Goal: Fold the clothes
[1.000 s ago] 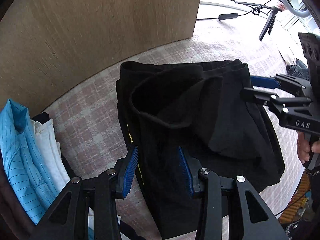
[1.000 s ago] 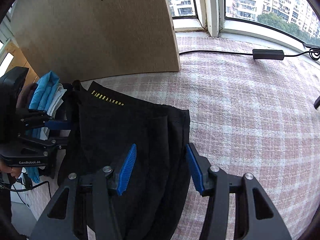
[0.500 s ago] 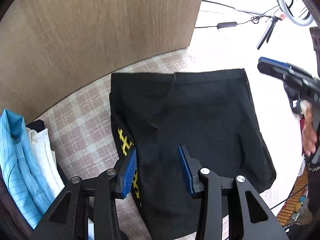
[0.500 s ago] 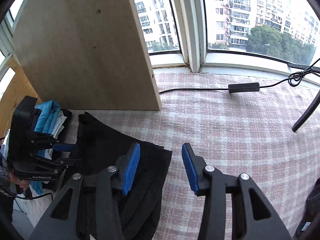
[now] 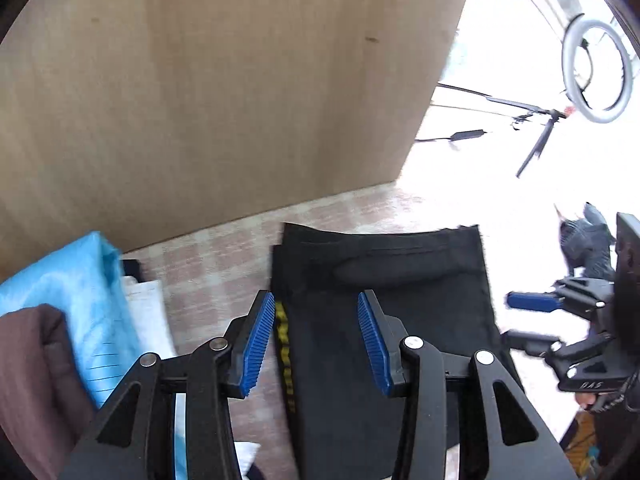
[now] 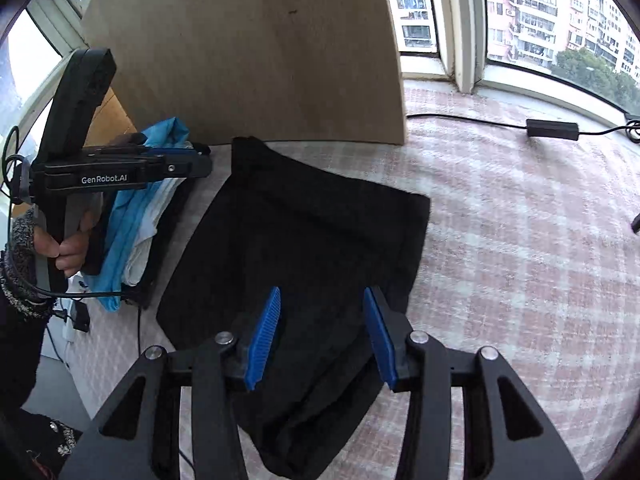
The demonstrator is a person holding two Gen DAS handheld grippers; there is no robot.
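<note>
A black garment with yellow lettering on one edge lies folded flat on the pink checked cloth; it also shows in the right wrist view. My left gripper is open and empty above the garment's near left edge. My right gripper is open and empty above the garment's near end. The right gripper also shows at the right of the left wrist view, just off the garment's right side. The left gripper shows in the right wrist view, held in a hand at the far left.
A stack of folded clothes, blue on top, sits left of the garment, also in the right wrist view. A wooden board stands behind. A cable with a power brick and a ring light stand lie beyond. A window is behind.
The loose fold that stood up on the garment a second ago now lies flat. Both grippers have pulled back and lifted away from the garment, still open.
</note>
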